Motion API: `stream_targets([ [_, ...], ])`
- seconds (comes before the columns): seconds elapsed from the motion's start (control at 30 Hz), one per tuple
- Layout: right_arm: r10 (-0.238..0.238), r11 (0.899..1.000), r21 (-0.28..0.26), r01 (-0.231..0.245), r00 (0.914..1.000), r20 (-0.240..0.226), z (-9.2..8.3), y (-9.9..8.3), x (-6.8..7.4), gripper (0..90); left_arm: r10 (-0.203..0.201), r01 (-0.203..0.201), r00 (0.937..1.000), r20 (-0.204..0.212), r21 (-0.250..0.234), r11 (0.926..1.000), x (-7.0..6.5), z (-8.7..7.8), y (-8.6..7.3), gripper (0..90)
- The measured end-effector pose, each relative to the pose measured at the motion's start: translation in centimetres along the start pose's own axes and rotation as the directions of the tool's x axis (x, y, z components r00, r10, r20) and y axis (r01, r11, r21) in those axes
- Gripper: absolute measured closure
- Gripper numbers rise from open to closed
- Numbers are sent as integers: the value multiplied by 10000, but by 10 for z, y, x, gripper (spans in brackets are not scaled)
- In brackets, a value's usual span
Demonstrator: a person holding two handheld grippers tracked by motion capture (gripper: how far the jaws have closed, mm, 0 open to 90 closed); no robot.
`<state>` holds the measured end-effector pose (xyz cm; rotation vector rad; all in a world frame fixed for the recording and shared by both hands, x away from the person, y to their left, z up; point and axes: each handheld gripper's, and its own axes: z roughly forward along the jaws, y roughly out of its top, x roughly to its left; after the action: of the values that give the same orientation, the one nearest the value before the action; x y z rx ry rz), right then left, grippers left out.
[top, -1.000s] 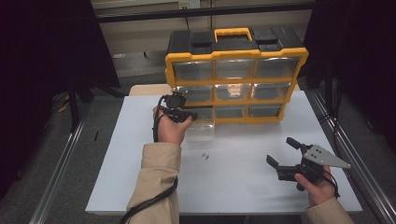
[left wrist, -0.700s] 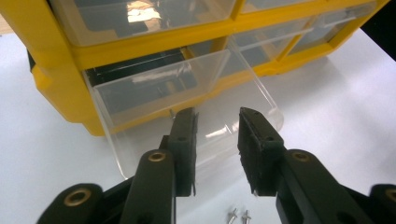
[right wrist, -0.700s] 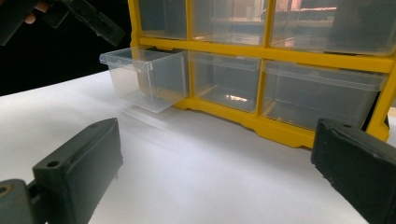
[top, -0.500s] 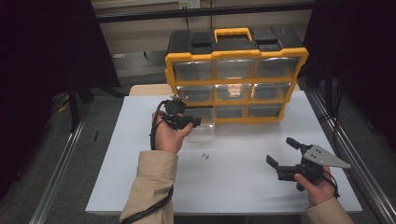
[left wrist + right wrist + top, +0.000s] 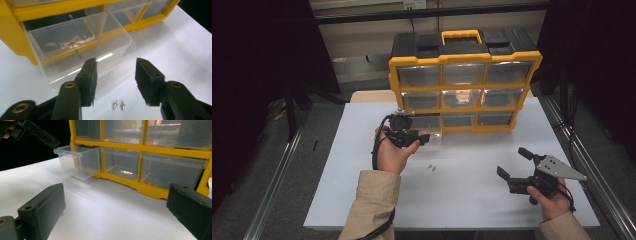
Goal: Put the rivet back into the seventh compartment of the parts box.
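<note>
Drawer (image 5: 82, 47) pulled out; left gripper (image 5: 116, 75) just opened, empty, above screws (image 5: 118, 105) mid-table. Next: pinch one. Right gripper (image 5: 514, 162) idle, open.

L claw (image 5: 115, 82) opening, empty | drawer (image 5: 82, 50) pulled out | 2 screws (image 5: 119, 105) on table (image 5: 175, 45)

Glossy clear plastic drawer (image 5: 82, 47), metal screws (image 5: 119, 105)

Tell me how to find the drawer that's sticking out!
Look at the big yellow plastic organizer box standing at the back of the white table. Go to its bottom row, left end, right beside the left gripper. That clear plastic drawer is pulled out over the table, while its neighbours sit closed.
</note>
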<state>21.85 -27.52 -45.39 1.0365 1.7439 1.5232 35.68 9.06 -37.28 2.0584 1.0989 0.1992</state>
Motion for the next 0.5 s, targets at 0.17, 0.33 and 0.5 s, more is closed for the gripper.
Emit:
stream_targets([
  [0.17,-45,10000,56,45,10000,-31,0,0,0,16,3,-2,10000,70,-83,10000,-2,2,-5,471],
  [0.33,-55,10000,49,55,10000,-32,0,0,0,16,-4,7,9999,155,-178,9998,-5,5,-11,425],
  [0.5,20,10000,19,-20,10000,7,0,0,0,16,109,-106,9999,123,-234,9997,-7,8,-16,360],
])
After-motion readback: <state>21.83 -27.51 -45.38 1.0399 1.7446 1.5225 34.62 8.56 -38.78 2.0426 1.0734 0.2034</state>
